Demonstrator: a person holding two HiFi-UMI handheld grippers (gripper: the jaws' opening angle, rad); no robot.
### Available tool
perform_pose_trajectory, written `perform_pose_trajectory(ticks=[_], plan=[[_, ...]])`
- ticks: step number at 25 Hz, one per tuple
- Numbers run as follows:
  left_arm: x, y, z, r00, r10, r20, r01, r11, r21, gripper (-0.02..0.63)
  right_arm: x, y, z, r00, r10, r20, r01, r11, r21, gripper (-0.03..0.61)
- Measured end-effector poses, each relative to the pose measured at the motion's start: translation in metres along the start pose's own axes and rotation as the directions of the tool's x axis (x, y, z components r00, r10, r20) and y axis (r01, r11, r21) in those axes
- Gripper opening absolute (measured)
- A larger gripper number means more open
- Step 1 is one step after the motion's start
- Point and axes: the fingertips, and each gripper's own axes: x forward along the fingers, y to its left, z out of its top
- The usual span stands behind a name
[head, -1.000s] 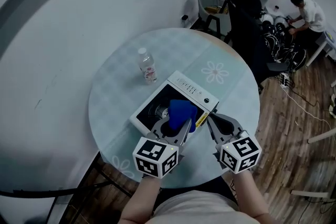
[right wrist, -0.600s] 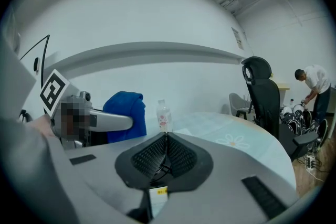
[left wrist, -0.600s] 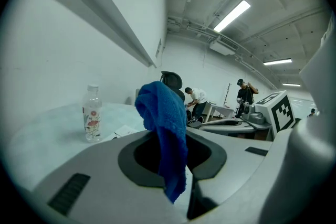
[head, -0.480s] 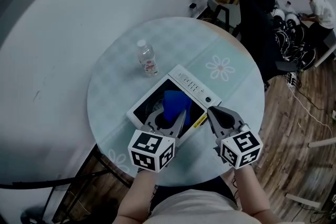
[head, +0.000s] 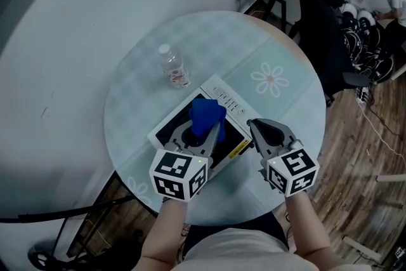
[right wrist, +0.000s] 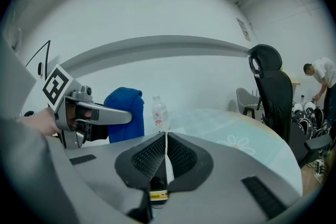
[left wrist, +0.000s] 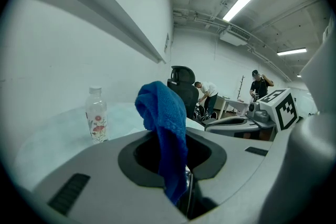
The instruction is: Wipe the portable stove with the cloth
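At the middle of the head view lies the portable stove (head: 229, 102), a white box with a black top, its long axis running from lower left to upper right of the frame and its control strip at the upper-right end. Directly over the black top is the cloth (head: 204, 116), a bunched blue towel clamped between the jaws of the left gripper (head: 203, 131) and projecting beyond their tips; whether its underside touches the stove cannot be told. The left gripper is thus the nearer tool, pointing up-frame along the stove's short side, so a wiping stroke would probably run along the diagonal long axis. The right gripper (head: 254, 125) has its jaws pressed together with nothing between them; its tips sit just beside the stove's lower-right edge, close enough that a stroke toward that side could meet them. Outward, on the round table (head: 209, 41), a water bottle (head: 172, 66) stands upright near the stove's upper-left edge, apart from it and outside the likely wiping path. Beyond the table, at upper right, are a dark office chair (head: 317, 16) and a person (head: 393, 0), both well apart.
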Motion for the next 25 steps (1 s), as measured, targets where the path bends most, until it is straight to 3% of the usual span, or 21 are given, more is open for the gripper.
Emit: perform_pose_trajectory(ticks=[9,17,25], plan=[[0.036,0.017,0.008,0.995,0.091,-0.038,-0.090,0.996,0.020,0.091,0.026,-0.028,0.001,0.998,0.058,-0.025,-0.058,0.998,-0.002,0.025],[0.068,0.029,0.019,0.991,0.124,-0.054,-0.120,0.990,0.069,0.091,0.048,-0.046,0.003,0.994,0.108,-0.034,-0.109,0.994,-0.008,0.025],[0.090,0.050,0.021,0.973,0.220,-0.074,-0.215,0.974,0.067,0.091,0.065,-0.064,0.004,0.988,0.150,-0.047,-0.150,0.989,-0.008,0.025]])
